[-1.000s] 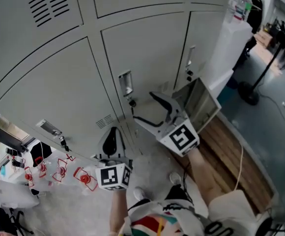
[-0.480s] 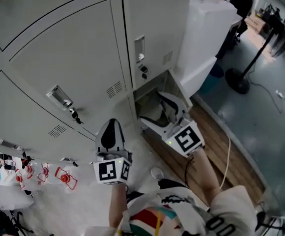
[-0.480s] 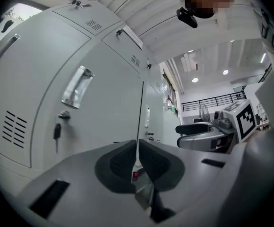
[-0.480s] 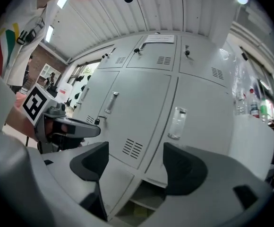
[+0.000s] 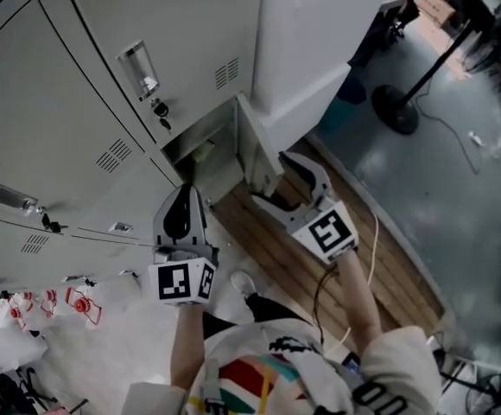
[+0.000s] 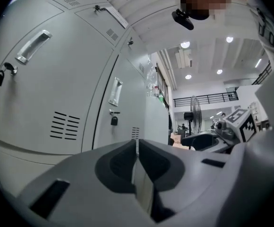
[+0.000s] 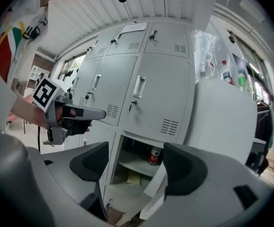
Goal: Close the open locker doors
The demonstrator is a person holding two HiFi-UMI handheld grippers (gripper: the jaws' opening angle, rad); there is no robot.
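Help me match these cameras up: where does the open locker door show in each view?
Head view: the open locker door is at centre, just ahead of the right gripper.
Right gripper view: the door is at lower centre, seen between the apart jaws.
Left gripper view: not in it.
Shared landmark: the handle of the closed door above it.
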